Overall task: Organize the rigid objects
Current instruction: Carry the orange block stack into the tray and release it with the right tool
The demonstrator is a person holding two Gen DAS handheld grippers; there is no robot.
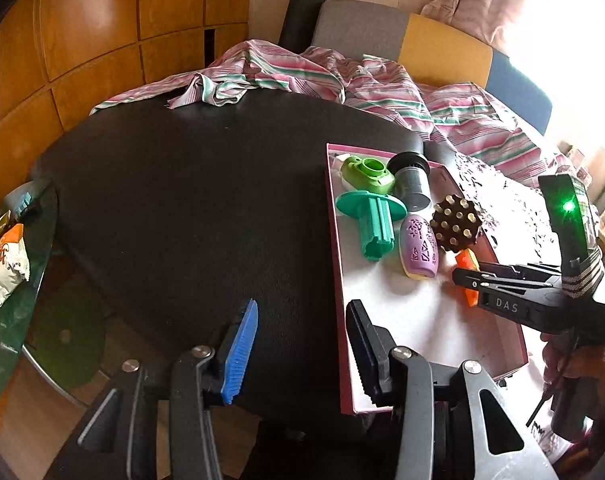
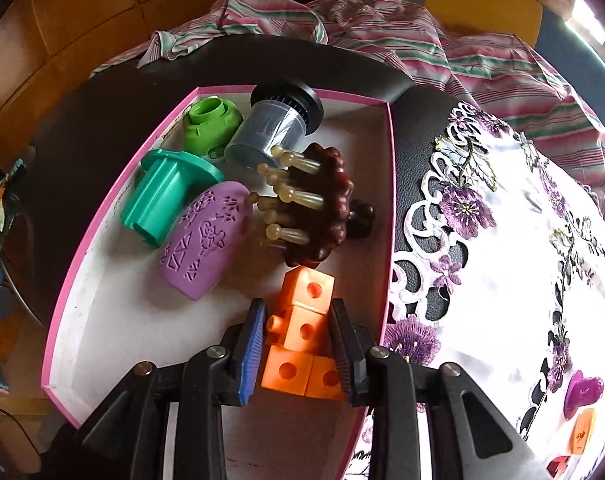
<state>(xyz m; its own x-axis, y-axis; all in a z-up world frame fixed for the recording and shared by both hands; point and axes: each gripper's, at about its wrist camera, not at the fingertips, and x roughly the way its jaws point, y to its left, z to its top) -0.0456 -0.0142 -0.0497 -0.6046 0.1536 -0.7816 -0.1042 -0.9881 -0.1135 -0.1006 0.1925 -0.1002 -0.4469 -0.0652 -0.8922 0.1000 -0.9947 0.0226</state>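
Note:
A pink-rimmed box (image 2: 391, 160) with a white floor lies on the black table (image 1: 182, 200). In it are a green cap (image 2: 210, 124), a teal spool (image 2: 162, 200), a purple patterned shell (image 2: 206, 236), a grey cylinder with a black lid (image 2: 270, 128) and a brown pegged massager (image 2: 326, 200). An orange piece of joined cubes (image 2: 308, 292) rests on the box floor near its right wall. My right gripper (image 2: 297, 308) straddles it, pads slightly off its sides, so open. My left gripper (image 1: 302, 312) hangs open and empty over the box's left rim (image 1: 331, 208). The right gripper (image 1: 462, 276) also shows there, with the orange piece (image 1: 468, 260) at its tips.
A white cloth embroidered with purple flowers (image 2: 502, 280) covers the table right of the box, with a purple heart piece (image 2: 582, 392) and small orange (image 2: 582, 432) and red (image 2: 558, 464) pieces on it. A striped cloth (image 1: 382, 80) lies behind. Snack bags (image 1: 2, 268) sit on a glass side table at left.

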